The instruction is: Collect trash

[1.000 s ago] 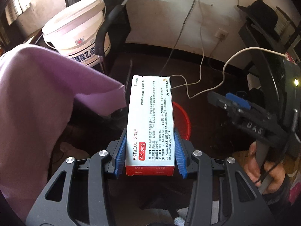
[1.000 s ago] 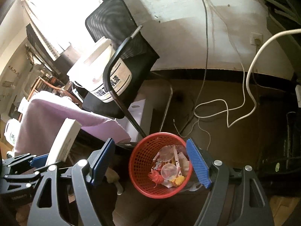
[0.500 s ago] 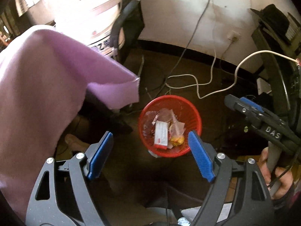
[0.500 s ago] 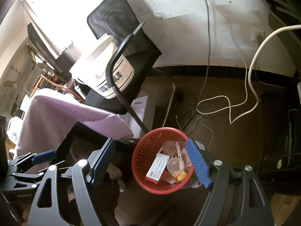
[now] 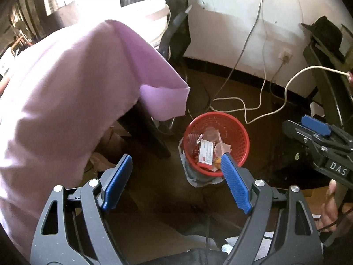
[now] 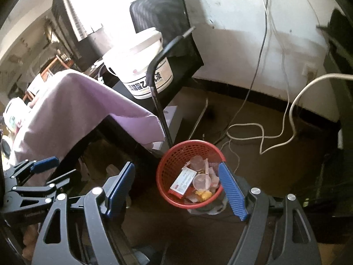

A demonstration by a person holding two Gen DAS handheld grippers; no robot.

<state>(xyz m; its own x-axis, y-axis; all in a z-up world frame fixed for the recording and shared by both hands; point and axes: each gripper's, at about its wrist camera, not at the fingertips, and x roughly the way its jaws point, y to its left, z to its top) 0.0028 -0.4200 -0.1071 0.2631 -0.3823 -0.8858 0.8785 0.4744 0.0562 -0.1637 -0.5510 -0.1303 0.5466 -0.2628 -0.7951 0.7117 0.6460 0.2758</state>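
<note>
Left wrist view: left gripper [image 5: 176, 181] spread wide, nothing between the pads, above dark floor. White medicine box [image 5: 206, 153] lying among wrappers inside red basket [image 5: 239, 132], beside purple cloth [image 5: 66, 99].

Right wrist view: right gripper [image 6: 176, 190] spread, empty, over basket rim [image 6: 163, 170]; box [image 6: 183, 182] inside.

I am in a lived-in home office: a black mesh office chair [image 6: 167, 22], cables [image 6: 260, 137] trailing from a wall socket [image 5: 285, 55] (a bit untidy), cluttered shelves [image 6: 44, 61] by a bright window.
</note>
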